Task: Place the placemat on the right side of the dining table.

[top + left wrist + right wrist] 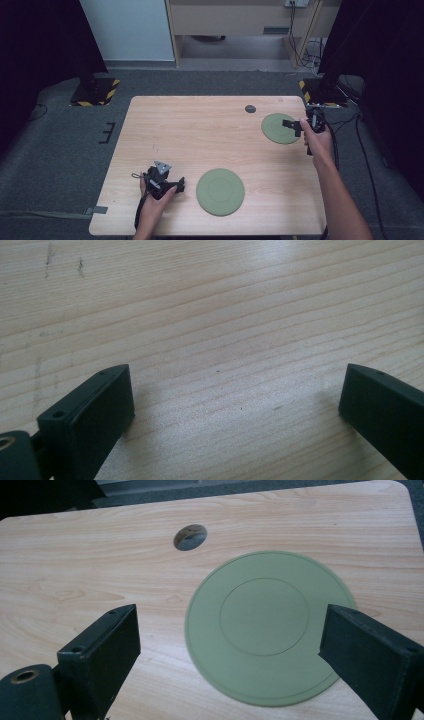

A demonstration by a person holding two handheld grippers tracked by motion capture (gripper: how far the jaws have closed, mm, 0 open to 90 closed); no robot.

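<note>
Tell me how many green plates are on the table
2. One green plate lies near the table's front edge, right of the left tongs; the other plate lies at the far right, under the open right tongs.

**Bright table, dark surround**

In the high view the table [210,135] is evenly lit from above, while the curtains at far left and far right fall into near black. Detail there is soft and slightly grainy. In the left gripper view a pale sheen lies across the far wood, and soft shadows spread beside the near jaws. In the right gripper view the green plate [265,625] is fairly sharp; the jaws look blurred.
</note>
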